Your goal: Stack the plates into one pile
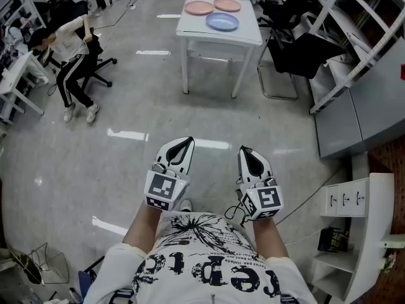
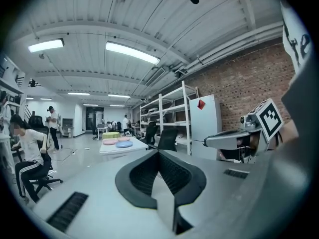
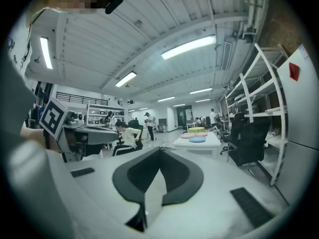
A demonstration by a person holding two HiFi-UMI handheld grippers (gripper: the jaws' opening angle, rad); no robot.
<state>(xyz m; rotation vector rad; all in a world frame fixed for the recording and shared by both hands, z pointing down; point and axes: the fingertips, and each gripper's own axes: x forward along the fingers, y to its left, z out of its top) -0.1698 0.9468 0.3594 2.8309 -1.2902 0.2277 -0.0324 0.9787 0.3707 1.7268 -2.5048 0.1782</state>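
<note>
Distance lay between the person and the work: a wide stretch of glossy grey floor separated both hands from the white counter at the far end of the head view. On that counter a pink plate lay at the far left, a second pink plate sat just beside it to the right, and a blue plate lay nearer the person, close against both; whether the rims touched could not be told. None of the three rested on another. The left tongs and the right tongs were held side by side in front of the person's printed shirt, well apart from the counter and aimed roughly level toward it. Each gripper view showed its two jaws pressed together at the tips, closed and holding no plate, with the counter small in the background beyond them. A seated person in white top and dark trousers leaned over a desk at the left, a black chair stood just right of the counter, and a white shelving rack ran along the right side.
</note>
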